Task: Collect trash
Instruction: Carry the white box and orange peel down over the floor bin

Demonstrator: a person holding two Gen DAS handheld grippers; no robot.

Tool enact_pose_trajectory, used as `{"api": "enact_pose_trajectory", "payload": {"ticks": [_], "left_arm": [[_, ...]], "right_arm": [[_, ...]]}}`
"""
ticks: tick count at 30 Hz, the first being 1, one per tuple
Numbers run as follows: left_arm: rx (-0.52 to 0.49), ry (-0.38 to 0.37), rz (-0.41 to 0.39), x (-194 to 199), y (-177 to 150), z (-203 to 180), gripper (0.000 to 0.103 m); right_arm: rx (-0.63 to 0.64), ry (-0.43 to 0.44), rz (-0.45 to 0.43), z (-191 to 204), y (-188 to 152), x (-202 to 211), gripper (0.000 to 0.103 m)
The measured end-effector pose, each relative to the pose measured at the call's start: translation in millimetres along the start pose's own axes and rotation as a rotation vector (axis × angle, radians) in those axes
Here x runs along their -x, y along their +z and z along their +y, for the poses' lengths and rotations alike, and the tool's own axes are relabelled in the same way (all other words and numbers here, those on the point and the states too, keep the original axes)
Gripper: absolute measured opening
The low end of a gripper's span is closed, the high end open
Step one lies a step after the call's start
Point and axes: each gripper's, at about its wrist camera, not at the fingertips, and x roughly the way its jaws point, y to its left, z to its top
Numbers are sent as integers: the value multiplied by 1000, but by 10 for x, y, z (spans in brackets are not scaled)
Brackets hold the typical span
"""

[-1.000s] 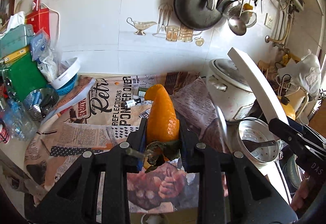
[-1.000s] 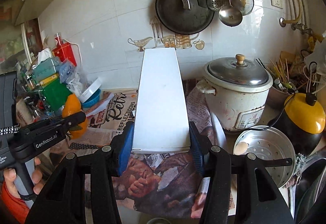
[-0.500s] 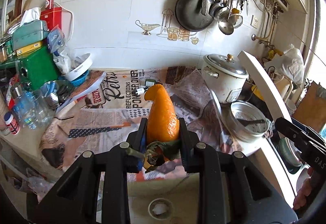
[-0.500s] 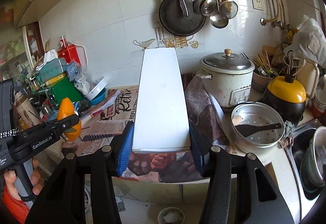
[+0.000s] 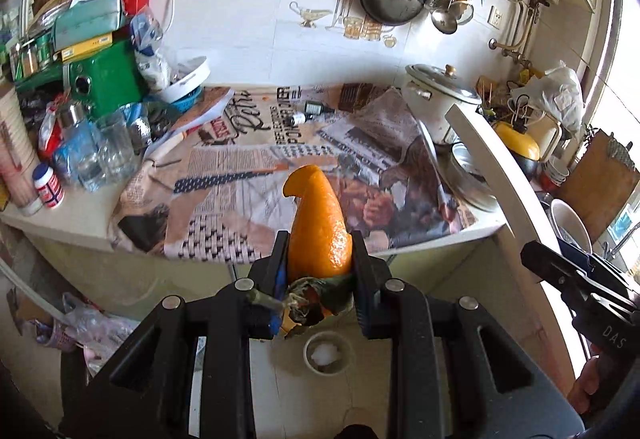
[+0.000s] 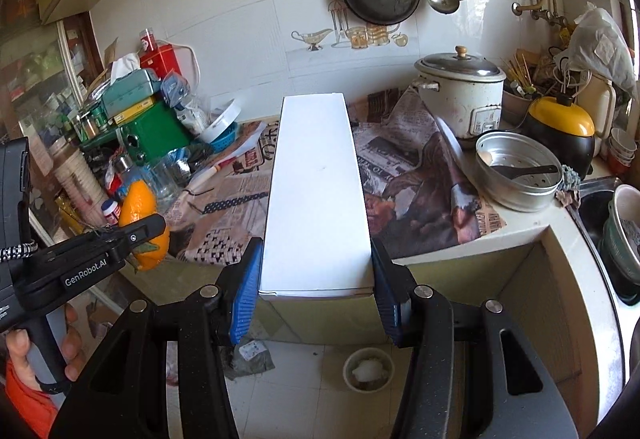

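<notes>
My left gripper [image 5: 319, 259] is shut on a curled orange peel [image 5: 318, 223] with a dark green scrap at its base. It hangs in front of the counter edge, above the floor. The same peel [image 6: 140, 219] shows at the left of the right wrist view, held by the left gripper [image 6: 148, 231]. My right gripper [image 6: 316, 279] is shut on a long white box [image 6: 316, 183] that sticks out forward over the counter. That box [image 5: 504, 175] also shows at the right of the left wrist view.
The counter [image 5: 72, 215] is covered with newspaper [image 5: 256, 167]. Jars, tins and a green box [image 5: 104, 79] crowd its left end; a rice cooker [image 6: 460, 95] and a steamer pot [image 6: 516, 171] stand at its right. A small round bowl [image 6: 368, 369] sits on the floor below.
Both grippers have pulled back from over the counter, with peel and box still held. The counter's front edge, the cabinet front and the floor bowl have come into view.
</notes>
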Motion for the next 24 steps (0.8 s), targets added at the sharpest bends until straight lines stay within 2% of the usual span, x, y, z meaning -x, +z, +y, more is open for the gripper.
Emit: {"api": "enact_pose_trajectory", "payload": {"ticks": [4, 10, 18, 24], "left_arm": [[9, 15, 28, -35, -222, -19, 27], [34, 49, 118, -368, -576, -165, 27], [103, 67, 229, -1090, -1181, -410, 27], [143, 84, 307, -1771, -1690, -465, 27]], "right_arm": [[16, 6, 48, 0, -198, -60, 48], [12, 29, 161, -223, -562, -340, 48], [32, 23, 323, -714, -1101, -741, 48], [10, 22, 470, -1031, -1655, -1238, 48]]}}
